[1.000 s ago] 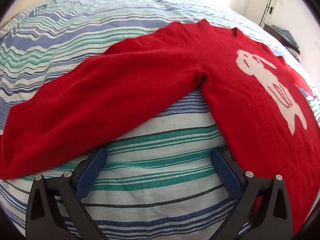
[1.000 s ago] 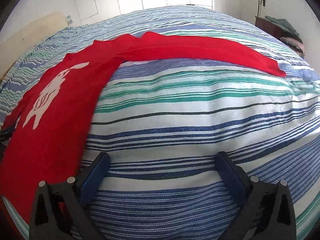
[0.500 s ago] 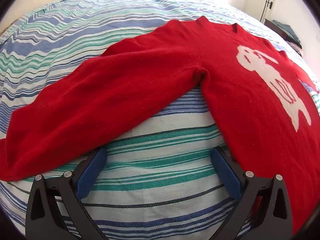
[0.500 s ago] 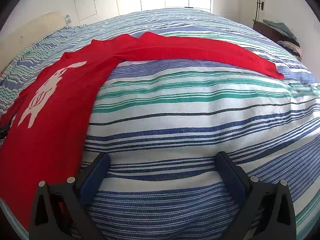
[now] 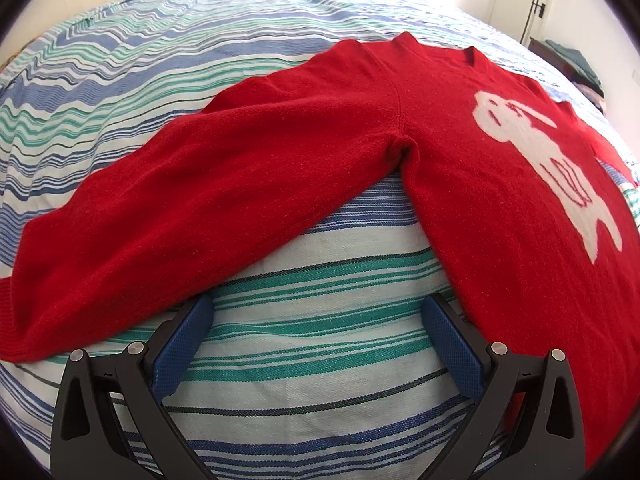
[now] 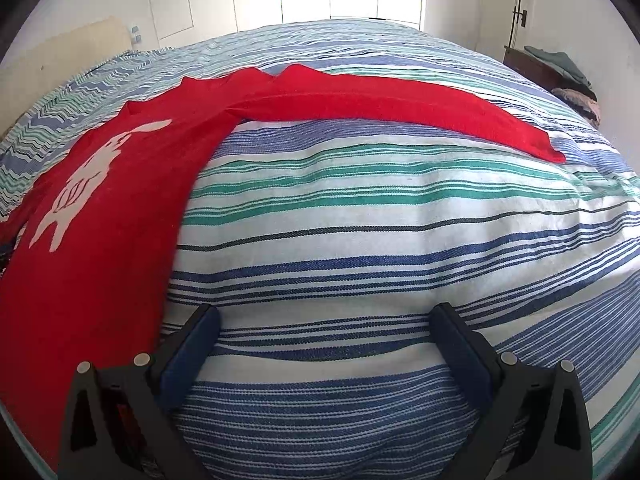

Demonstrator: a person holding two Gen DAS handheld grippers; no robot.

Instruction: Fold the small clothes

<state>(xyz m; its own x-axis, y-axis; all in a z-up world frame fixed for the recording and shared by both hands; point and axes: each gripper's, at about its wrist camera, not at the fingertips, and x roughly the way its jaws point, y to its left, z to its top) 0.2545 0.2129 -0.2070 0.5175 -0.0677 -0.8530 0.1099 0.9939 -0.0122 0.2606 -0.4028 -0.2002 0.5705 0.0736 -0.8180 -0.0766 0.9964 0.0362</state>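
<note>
Left tongs (image 5: 316, 320) spread wide, held nothing; blue pads (image 5: 454, 346) flanked bare striped bedspread (image 5: 320, 344), right pad just beside red sweater (image 5: 500, 216) body edge. Right tongs (image 6: 326, 332) equally wide, empty, over bedspread (image 6: 380, 240); left finger at sweater (image 6: 100, 280) hem.

Versus a second earlier: left view drew slightly nearer, sleeve (image 5: 192, 208) larger in frame; sweater itself unmoved.

Sweater lay flat on bed, white figure (image 5: 556, 168) up, both sleeves out; far-right sleeve (image 6: 400, 104) stretched across. Clothes pile (image 6: 560, 64) on dark stand far right.
</note>
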